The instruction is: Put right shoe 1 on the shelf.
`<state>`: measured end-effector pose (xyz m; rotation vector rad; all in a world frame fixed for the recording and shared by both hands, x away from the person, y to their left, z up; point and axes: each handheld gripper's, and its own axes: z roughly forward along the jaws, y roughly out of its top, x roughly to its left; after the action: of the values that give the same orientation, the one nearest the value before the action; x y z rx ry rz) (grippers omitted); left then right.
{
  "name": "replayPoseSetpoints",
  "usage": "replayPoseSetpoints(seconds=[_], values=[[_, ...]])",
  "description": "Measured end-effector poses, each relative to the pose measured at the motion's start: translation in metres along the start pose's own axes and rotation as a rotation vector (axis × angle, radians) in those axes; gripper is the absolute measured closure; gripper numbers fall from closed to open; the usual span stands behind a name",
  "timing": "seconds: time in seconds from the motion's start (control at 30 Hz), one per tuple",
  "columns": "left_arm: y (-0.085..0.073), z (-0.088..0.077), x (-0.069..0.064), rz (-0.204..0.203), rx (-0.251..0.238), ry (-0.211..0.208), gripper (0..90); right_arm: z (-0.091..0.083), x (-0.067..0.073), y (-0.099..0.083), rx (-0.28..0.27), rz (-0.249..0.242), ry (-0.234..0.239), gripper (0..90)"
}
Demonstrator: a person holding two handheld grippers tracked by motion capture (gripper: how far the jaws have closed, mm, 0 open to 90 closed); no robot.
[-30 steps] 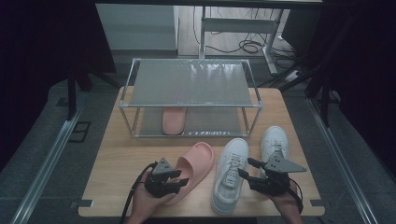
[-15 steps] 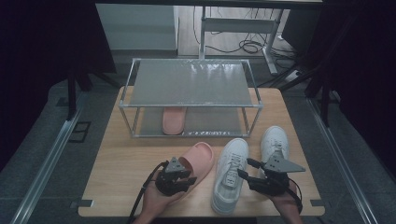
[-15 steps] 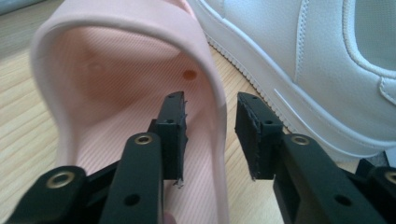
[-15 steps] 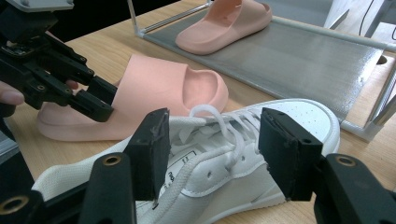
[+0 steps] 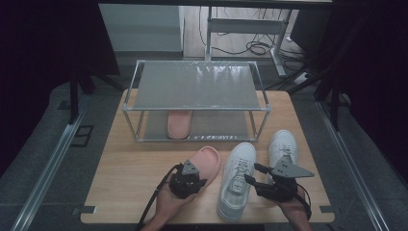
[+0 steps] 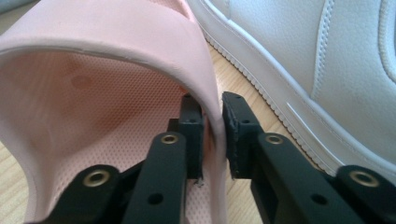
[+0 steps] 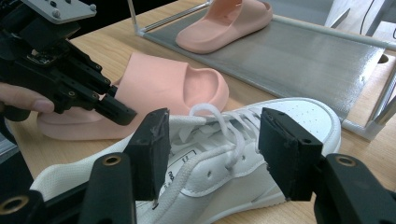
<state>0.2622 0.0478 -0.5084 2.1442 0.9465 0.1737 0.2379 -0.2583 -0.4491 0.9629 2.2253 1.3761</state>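
Note:
A pink slipper (image 5: 206, 161) lies on the wooden table (image 5: 130, 173), beside a white sneaker (image 5: 235, 180). My left gripper (image 5: 198, 176) has just been closing its jaws. In the left gripper view the pads pinch the side wall of the slipper's (image 6: 93, 102) strap, one pad inside and one outside, so the left gripper (image 6: 212, 135) is shut on it. My right gripper (image 7: 212, 149) stands open, its jaws wide apart on either side of the sneaker's (image 7: 233, 182) laces and touching nothing. A second white sneaker (image 5: 283, 147) lies to the right.
A metal two-shelf rack (image 5: 197, 84) stands at the back of the table. A second pink slipper (image 5: 179, 122) rests on its lower shelf (image 7: 303, 56). The table's front edge runs just below both hands.
My left gripper has moved right onto the pink slipper's near end and its jaws have closed in on the strap's side wall. The right gripper has stayed where it was.

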Motion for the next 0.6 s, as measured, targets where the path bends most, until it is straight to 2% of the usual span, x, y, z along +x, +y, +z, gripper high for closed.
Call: replayPoseSetpoints(seconds=[0.17, 0.3, 0.6], values=[[0.001, 0.000, -0.002, -0.002, -0.013, 0.032, 81.4, 0.000, 0.000, 0.000, 0.000, 0.000, -0.001, 44.5], [0.002, -0.003, -0.002, -0.010, -0.024, 0.043, 81.4, 0.000, 0.000, 0.000, -0.001, 0.001, -0.001, 44.5], [0.008, -0.015, 0.004, -0.022, -0.078, 0.038, 81.6, 0.000, 0.000, 0.000, -0.001, -0.001, -0.002, 44.5]])
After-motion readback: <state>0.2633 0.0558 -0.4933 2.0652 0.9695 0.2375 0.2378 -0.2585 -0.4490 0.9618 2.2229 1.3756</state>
